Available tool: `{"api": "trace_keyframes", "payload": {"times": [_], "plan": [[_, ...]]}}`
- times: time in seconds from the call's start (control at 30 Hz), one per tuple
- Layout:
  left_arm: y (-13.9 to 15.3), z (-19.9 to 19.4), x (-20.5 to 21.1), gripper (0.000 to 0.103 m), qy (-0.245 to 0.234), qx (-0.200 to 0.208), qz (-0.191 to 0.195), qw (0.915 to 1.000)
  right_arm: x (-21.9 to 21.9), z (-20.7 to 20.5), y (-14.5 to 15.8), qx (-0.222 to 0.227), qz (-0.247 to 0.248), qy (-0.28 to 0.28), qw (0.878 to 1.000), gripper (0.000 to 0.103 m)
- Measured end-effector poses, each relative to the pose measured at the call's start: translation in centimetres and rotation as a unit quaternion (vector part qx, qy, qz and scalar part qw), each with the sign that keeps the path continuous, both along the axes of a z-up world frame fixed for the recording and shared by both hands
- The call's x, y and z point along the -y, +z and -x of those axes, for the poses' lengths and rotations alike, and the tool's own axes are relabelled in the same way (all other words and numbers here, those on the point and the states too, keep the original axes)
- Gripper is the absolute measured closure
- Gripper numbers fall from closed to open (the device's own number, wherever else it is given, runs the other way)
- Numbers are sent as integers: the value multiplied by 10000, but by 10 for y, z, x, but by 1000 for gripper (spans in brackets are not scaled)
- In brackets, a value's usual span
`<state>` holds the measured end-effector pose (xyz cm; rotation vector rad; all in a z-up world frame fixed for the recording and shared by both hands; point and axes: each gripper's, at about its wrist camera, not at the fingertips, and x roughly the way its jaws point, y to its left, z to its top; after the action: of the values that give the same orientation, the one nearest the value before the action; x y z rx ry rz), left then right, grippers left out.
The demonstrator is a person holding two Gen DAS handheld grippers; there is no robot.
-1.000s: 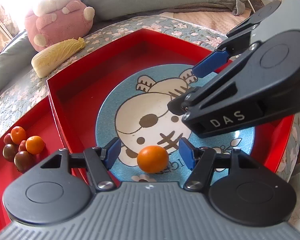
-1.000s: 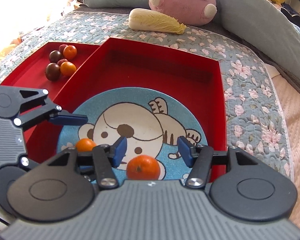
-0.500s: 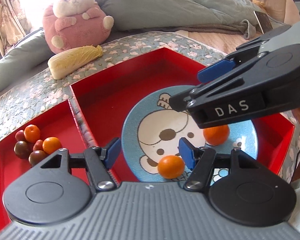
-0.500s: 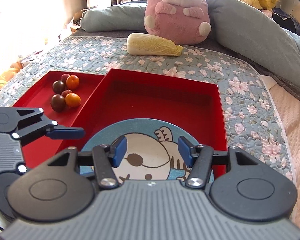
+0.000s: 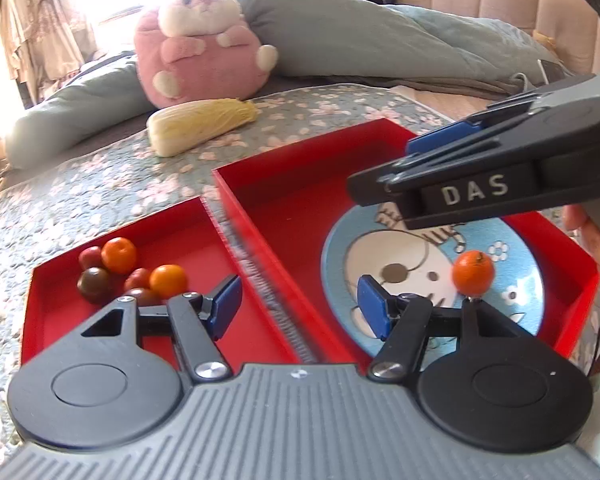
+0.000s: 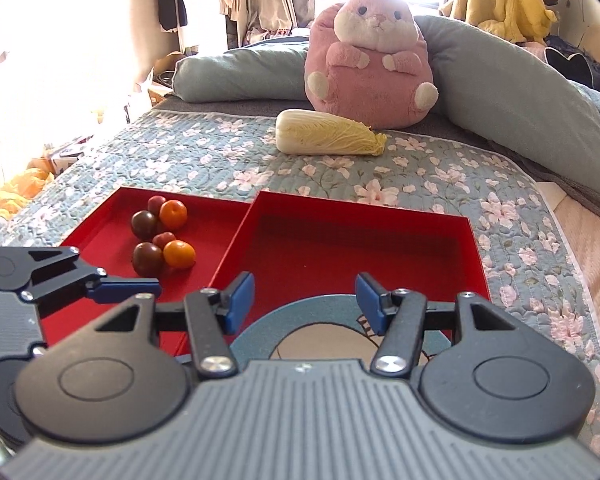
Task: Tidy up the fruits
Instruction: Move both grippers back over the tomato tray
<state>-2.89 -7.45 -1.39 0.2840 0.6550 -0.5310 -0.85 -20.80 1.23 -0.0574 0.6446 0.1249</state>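
Note:
A blue cartoon plate [image 5: 516,280] lies in the larger red tray [image 5: 300,184]. One orange fruit [image 5: 473,272] rests on the plate. A second orange fruit seen earlier is hidden. A pile of small orange and dark fruits [image 5: 130,270] lies in the smaller red tray [image 5: 204,248]; it also shows in the right wrist view [image 6: 162,236]. My left gripper [image 5: 300,304] is open and empty over the gap between the trays. My right gripper [image 6: 305,300] is open and empty above the plate [image 6: 284,316]; it also shows in the left wrist view [image 5: 480,176].
Both trays sit on a floral quilt [image 6: 220,152]. A napa cabbage [image 6: 328,132] and a pink plush hamster [image 6: 370,56] lie behind the trays. Grey-blue pillows [image 6: 500,80] ring the back. A hand [image 5: 596,240] holds the right gripper.
Both grippers have drawn back and lifted from the plate, open, leaving the orange fruits on it. The left gripper has swung left, toward the smaller tray.

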Motion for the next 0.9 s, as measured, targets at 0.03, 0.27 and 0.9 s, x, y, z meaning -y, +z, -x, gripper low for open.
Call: {"api": "trace_keyframes", "payload": {"times": [0.03, 0.27, 0.9], "plan": [[0, -2, -4, 34, 72, 16, -32, 10000, -4, -1, 0, 16, 5, 30, 10000, 44], [-12, -16, -41, 34, 516, -8, -278, 9983, -36, -7, 1, -6, 69, 446, 9990, 44], [-40, -49, -113, 34, 1271, -232, -319, 9911, -111, -43, -25, -339, 401, 1620, 9854, 44]]}}
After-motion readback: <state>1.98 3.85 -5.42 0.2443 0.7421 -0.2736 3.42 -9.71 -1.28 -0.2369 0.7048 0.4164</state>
